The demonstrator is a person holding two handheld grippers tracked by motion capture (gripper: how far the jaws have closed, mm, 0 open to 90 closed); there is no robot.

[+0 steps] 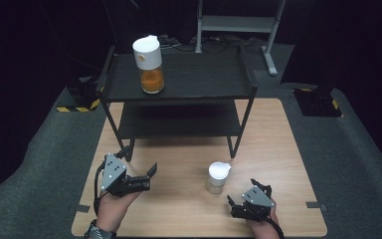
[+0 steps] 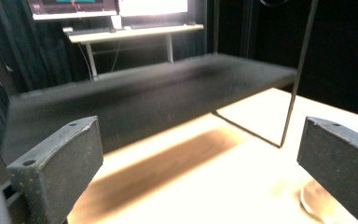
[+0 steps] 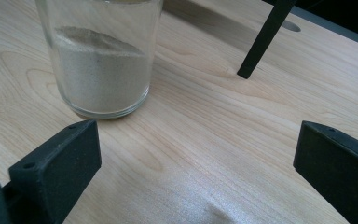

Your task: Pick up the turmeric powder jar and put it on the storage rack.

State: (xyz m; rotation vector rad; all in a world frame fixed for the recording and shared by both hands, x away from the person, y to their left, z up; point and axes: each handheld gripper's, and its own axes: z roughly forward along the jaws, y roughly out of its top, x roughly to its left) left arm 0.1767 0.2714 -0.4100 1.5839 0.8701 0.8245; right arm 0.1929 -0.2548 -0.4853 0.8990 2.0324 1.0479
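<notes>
From the high view I see the wooden worktop (image 1: 179, 199) in the lower half of the frame, with a black two-level shelf (image 1: 189, 79) standing at its far end, above centre. On the shelf's top level, toward the upper left, stands a tall jar (image 1: 149, 64) with a white lid and orange contents. Lower right of centre, a small jar (image 1: 218, 177) with a white lid stands upright on the bare worktop. My left tool (image 1: 150, 177) sits at the lower left, held in my hand (image 1: 112, 206), its jaws apart and pointing right toward the small jar, well short of it. My right tool (image 1: 241, 194) is at the lower right, just below and right of that jar, near it but not touching.

In the left gripper view, the left tool (image 2: 200, 163) has its jaws spread wide at the bottom corners, nothing between them. The shelf (image 2: 158, 98) crosses the middle of the frame, and a blurred bit of glass shows at the lower right edge.

In the right gripper view, the right tool (image 3: 196, 163) also has its jaws wide apart, with bare worktop (image 3: 205, 140) between them. The small jar (image 3: 102, 60) stands at the upper left, pale grey powder inside, just beyond the left jaw. A shelf leg (image 3: 265, 39) meets the wood at the upper right.
</notes>
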